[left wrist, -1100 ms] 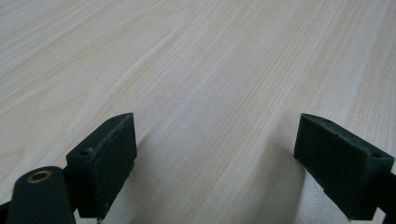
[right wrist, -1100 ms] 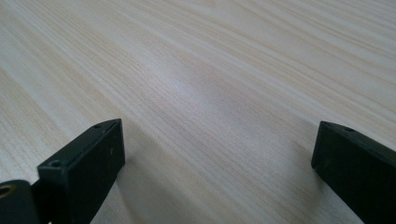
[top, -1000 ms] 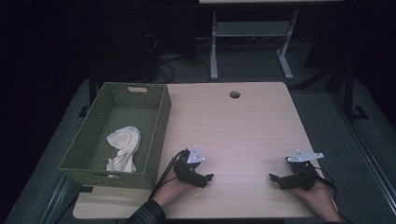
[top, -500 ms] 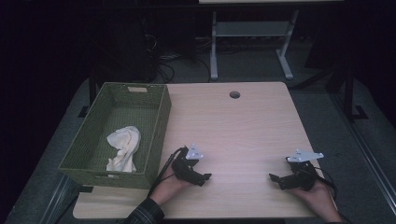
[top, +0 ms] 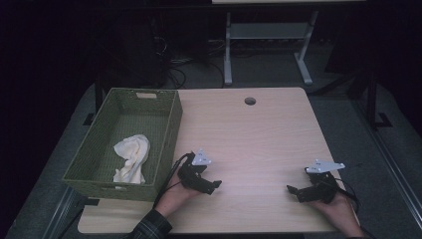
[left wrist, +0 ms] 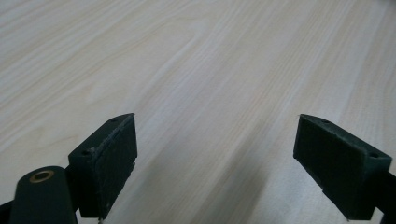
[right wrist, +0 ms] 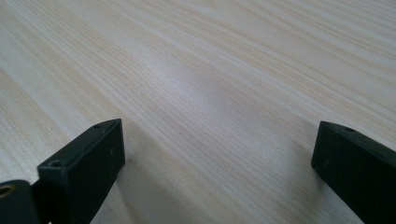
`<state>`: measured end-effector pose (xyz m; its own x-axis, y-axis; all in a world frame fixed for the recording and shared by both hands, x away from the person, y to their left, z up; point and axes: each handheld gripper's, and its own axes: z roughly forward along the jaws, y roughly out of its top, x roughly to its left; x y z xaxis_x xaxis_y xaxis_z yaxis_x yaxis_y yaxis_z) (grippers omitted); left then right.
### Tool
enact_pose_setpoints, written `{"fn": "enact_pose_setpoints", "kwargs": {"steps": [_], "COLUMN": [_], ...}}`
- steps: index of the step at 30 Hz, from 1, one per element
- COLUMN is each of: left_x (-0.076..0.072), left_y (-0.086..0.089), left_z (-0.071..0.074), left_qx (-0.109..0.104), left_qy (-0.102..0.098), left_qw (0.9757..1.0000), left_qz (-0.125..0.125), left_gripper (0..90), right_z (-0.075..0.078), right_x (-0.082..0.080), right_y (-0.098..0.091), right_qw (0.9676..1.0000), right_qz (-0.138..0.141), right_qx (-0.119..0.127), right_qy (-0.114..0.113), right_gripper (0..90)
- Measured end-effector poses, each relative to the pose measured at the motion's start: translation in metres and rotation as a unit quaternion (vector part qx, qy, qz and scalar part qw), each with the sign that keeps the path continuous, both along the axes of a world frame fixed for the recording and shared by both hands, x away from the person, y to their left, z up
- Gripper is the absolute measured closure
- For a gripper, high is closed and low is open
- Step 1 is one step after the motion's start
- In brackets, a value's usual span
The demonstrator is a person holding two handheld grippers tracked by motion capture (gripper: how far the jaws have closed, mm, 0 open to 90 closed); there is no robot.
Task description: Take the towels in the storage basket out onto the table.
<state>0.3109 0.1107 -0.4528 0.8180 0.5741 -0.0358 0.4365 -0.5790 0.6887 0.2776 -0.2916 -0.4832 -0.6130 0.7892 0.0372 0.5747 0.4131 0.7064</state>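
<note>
Black claws (top: 215, 188) (top: 292, 191) — 2, 1 cloth (top: 132, 157)

My left gripper (top: 211, 186) sits a little nearer to me on the table (top: 259, 134) than it did a second ago, drawn back toward the near edge, and it now lies slightly closer to the near corner of the green basket (top: 171, 144). Its tip now points more toward my right side. My right gripper (top: 294, 191) shifts only a trace, settling a touch lower toward the near edge of the table.
</note>
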Motion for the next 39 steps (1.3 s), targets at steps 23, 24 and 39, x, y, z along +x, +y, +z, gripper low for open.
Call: {"fn": "enact_pose_setpoints", "kwargs": {"steps": [23,24,39], "left_x": [0.001,0.001,0.007], "left_y": [0.01,0.011,0.011], "left_z": [0.022,0.023,0.046], "left_qx": [-0.017,-0.024,-0.024], "left_qy": [-0.002,0.002,0.005], "left_qw": [0.9997,0.9995,0.9996], "left_qz": [0.02,0.022,0.011], "left_gripper": [13.5,13.5,12.8], "right_z": [0.0,0.0,0.0], "right_x": [0.0,0.0,0.0], "right_y": [0.0,0.0,0.0], "right_qw": [1.0,1.0,1.0], "right_qz": [0.0,0.0,0.0], "right_qx": [0.0,0.0,0.0], "right_qy": [0.0,0.0,0.0], "right_gripper": [2.3,2.3,2.3]}}
